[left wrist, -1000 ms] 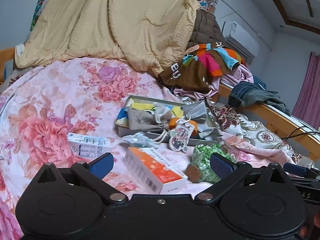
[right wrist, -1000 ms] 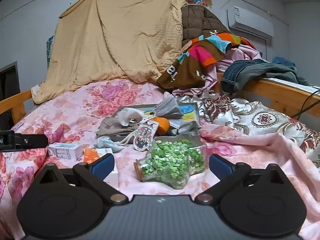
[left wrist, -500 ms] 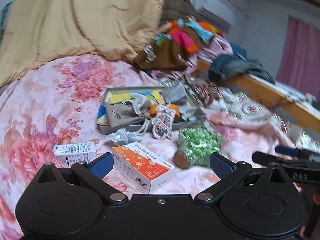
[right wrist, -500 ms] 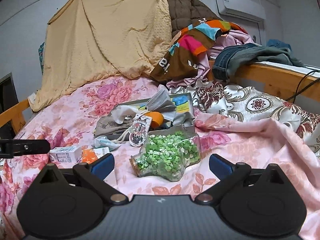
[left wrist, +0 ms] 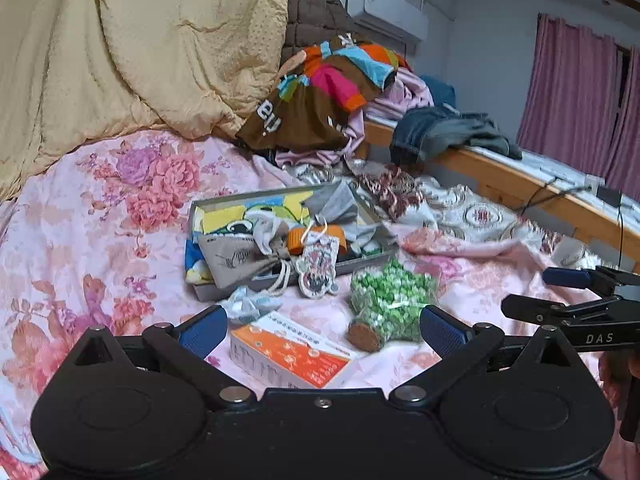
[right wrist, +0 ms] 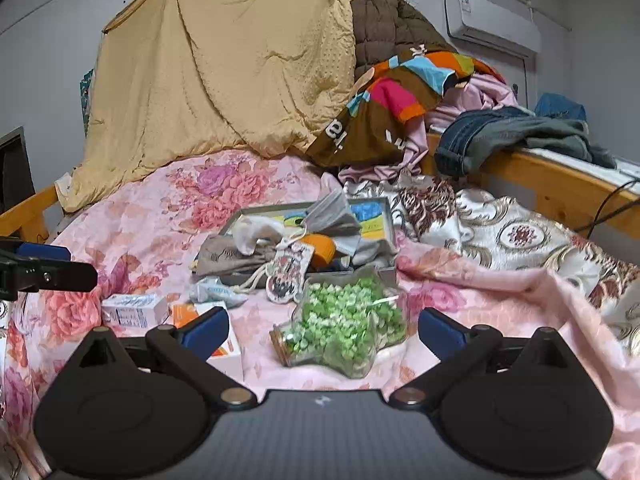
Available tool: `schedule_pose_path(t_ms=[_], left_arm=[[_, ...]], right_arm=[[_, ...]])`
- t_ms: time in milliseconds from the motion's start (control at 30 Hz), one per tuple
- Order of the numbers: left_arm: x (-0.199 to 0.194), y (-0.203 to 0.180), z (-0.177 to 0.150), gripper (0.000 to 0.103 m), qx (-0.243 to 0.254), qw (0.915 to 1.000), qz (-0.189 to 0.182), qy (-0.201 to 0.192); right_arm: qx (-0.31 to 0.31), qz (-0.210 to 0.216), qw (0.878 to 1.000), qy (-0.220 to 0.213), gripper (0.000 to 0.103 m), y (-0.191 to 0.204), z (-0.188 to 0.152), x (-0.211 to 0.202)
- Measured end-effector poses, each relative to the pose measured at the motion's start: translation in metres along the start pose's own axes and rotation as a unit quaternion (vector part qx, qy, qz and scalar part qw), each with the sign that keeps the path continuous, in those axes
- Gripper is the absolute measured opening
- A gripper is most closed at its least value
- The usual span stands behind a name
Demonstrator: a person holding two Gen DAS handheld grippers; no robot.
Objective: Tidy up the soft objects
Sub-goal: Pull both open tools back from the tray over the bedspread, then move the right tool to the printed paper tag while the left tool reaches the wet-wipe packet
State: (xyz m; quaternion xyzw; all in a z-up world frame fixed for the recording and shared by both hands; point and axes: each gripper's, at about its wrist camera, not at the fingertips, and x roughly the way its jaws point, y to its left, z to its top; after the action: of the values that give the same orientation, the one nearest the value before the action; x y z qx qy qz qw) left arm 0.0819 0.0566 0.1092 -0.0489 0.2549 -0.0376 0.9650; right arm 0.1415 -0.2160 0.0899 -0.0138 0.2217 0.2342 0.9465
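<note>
Left gripper (left wrist: 320,330) has swung back toward the tray (left wrist: 362,262) at 12 o'clock, jaws wide, empty. Right gripper (right wrist: 322,330) likewise wide; no soft item grasped yet.

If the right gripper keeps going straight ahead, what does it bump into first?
Probably the star-shaped jar of green bits, lying between the open right gripper fingers; the grey box sits behind. Depth is uncertain.

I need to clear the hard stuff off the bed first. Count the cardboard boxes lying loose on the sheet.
2. An orange-and-white box lies nearest the left gripper; a smaller white box sits left of it, seen only from the right wrist. More may hide under the gripper bodies.
</note>
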Motion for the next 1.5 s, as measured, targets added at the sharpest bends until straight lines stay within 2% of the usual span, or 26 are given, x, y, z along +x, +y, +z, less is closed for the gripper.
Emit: schedule_pose_path(t_ms=[100, 200, 433, 633, 733, 867, 933, 1033, 1133, 1233, 1300, 1500], left_arm=[[0.000, 0.007, 0.005, 0.102, -0.011, 0.9998, -0.011, -0.009], [0.003, 0.011, 0.014, 0.102, 0.000, 0.9998, -0.020, -0.006], [0.011, 0.019, 0.039, 0.102, 0.084, 0.9949, -0.056, 0.000], [0.034, 0.020, 0.032, 0.102, 0.156, 0.9839, -0.080, 0.032], [0.041, 0.022, 0.027, 0.102, 0.168, 0.9806, -0.093, 0.039], [0.048, 0.027, 0.025, 0.102, 0.148, 0.9830, -0.101, 0.040], [0.052, 0.031, 0.023, 0.102, 0.130, 0.9867, -0.091, 0.036], [0.068, 0.041, 0.019, 0.102, 0.092, 0.9940, -0.046, 0.036], [0.088, 0.060, 0.006, 0.102, 0.029, 0.9992, -0.010, 0.026], [0.098, 0.078, 0.003, 0.102, 0.010, 0.9995, 0.012, 0.027], [0.103, 0.087, 0.005, 0.102, 0.001, 0.9995, 0.012, 0.029], [0.128, 0.092, -0.003, 0.102, 0.001, 0.9983, 0.022, 0.054]], right_arm=[[-0.014, -0.010, 1.000, 0.002, 0.103, 0.000, 0.008, -0.002], [-0.021, -0.009, 1.000, 0.014, 0.103, 0.000, 0.015, 0.001], [-0.036, -0.003, 0.999, 0.027, 0.103, 0.001, 0.027, 0.012], [-0.006, 0.012, 0.998, 0.065, 0.103, 0.005, 0.047, 0.032], [0.011, 0.034, 0.995, 0.093, 0.103, 0.010, 0.068, 0.041], [-0.010, 0.037, 0.992, 0.120, 0.103, 0.023, 0.102, 0.052], [-0.013, 0.039, 0.990, 0.134, 0.103, 0.030, 0.117, 0.061], [-0.016, 0.048, 0.986, 0.158, 0.103, 0.044, 0.134, 0.083], [-0.015, 0.050, 0.984, 0.171, 0.103, 0.055, 0.141, 0.111], [0.007, 0.055, 0.982, 0.178, 0.103, 0.057, 0.135, 0.141], [0.030, 0.063, 0.980, 0.187, 0.103, 0.057, 0.127, 0.162], [0.085, 0.091, 0.964, 0.233, 0.103, 0.039, 0.098, 0.217]])
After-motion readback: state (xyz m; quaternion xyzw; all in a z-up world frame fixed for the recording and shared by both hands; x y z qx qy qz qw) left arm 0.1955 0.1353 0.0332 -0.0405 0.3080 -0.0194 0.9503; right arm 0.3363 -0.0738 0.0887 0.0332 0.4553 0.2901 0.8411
